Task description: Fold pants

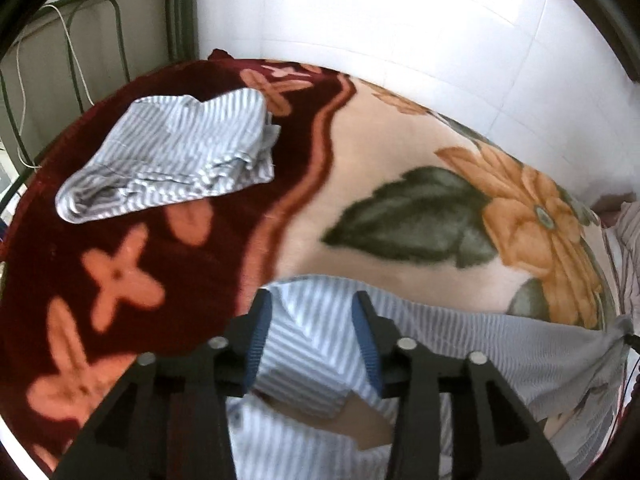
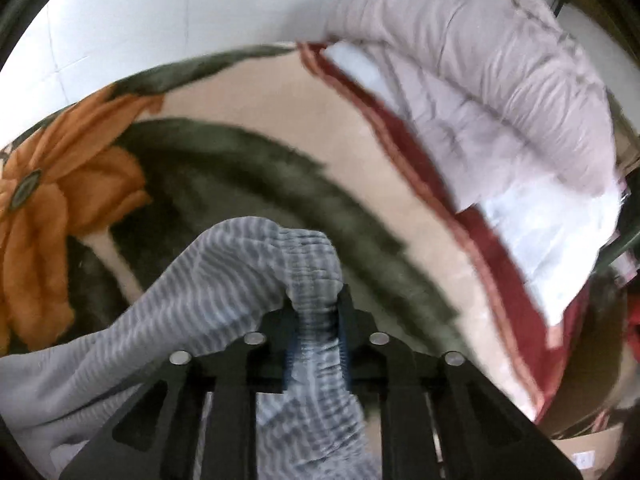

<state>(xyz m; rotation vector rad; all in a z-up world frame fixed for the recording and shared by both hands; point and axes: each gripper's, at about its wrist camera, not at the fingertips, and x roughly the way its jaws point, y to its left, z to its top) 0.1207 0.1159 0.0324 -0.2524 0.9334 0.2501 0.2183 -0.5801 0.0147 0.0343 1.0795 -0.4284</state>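
Pants (image 1: 320, 344) in blue-white stripes hang unfolded just above the floral blanket (image 1: 400, 148), their gathered waistband pinched tight in the right gripper (image 2: 316, 320), while the left gripper (image 1: 310, 320) stands half spread around a cloth edge, its pads apparently not pressing. Another striped garment (image 1: 172, 152) already lies folded on the blanket's far left, so this pair's folding seems barely begun.

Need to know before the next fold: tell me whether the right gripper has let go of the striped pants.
No, the right gripper is clamped on the gathered waistband of the striped pants, which bunch up between its pads.
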